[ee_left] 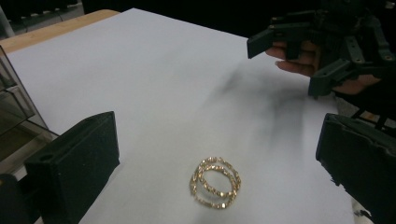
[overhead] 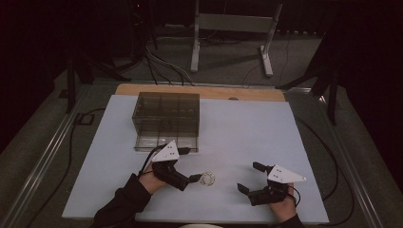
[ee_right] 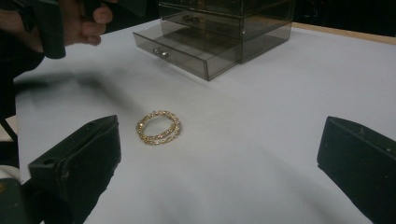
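High view. Gold bracelets (overhead: 207,178): a pair of beaded rings, lying flat near the surface's (overhead: 247,128) near edge, a little left of its middle. Left gripper (overhead: 196,178): tips just beside the bracelets on their left side; how far its jaws stand apart cannot be told from here. Right gripper (overhead: 251,176): jaws wide, holding nothing, well apart from the bracelets toward the near right corner. Smoked drawer box (overhead: 166,116): toward the far left of the surface, bottom drawer (overhead: 164,142) pulled out.

Left gripper view. Jaws wide, empty; bracelets (ee_left: 215,182) flat between them, one ring overlapping the other (not linked, as far as can be told).

Right gripper view. Jaws wide, empty; bracelets (ee_right: 159,127) ahead and left; open drawer (ee_right: 182,52) beyond.

Hazards, as judged:
- The rings lie low on a smooth surface, so closing jaws may ride over them or skid them aside.
- A grip may catch one ring alone, leaving its pair behind.
- Round beads may roll out of a light grip during a carry to the drawer.
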`<state>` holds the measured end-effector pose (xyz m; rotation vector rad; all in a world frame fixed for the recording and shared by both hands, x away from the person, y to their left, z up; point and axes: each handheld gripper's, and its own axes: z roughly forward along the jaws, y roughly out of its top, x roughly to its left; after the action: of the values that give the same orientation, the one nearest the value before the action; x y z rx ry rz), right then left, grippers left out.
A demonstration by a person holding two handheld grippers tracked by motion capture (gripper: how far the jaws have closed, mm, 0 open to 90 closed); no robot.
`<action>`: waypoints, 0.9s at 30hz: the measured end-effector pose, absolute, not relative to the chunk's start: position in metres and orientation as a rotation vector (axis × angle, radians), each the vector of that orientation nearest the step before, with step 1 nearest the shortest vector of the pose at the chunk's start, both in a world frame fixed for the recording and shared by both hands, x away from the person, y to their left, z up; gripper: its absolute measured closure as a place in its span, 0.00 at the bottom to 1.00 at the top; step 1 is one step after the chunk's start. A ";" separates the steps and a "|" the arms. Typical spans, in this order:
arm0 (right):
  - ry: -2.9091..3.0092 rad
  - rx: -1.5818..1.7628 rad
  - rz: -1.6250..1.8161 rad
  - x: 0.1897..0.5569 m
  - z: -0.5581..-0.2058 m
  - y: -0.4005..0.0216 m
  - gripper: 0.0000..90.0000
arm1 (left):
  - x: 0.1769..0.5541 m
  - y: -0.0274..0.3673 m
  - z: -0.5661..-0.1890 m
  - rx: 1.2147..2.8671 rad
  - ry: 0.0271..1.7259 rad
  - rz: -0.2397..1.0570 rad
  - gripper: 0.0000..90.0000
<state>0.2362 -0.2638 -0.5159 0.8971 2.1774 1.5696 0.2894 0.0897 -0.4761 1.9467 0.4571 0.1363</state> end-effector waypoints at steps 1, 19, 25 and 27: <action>2.175 0.896 1.569 0.236 -0.516 -0.264 0.00 | 0.290 0.088 -0.477 1.947 0.460 0.133 0.01; 2.190 0.895 1.560 0.236 -0.516 -0.264 0.00 | 0.295 0.063 -0.501 2.071 0.556 0.056 0.19; 2.197 0.897 1.554 0.236 -0.517 -0.263 0.00 | 0.293 0.059 -0.507 2.105 0.546 0.031 0.37; 2.201 0.895 1.551 0.236 -0.517 -0.263 0.00 | 0.292 0.055 -0.510 2.133 0.560 0.038 0.41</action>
<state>0.2362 -0.2627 -0.5170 0.8950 2.2011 1.5513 0.2921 0.0555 -0.5099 2.1332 0.5604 0.0377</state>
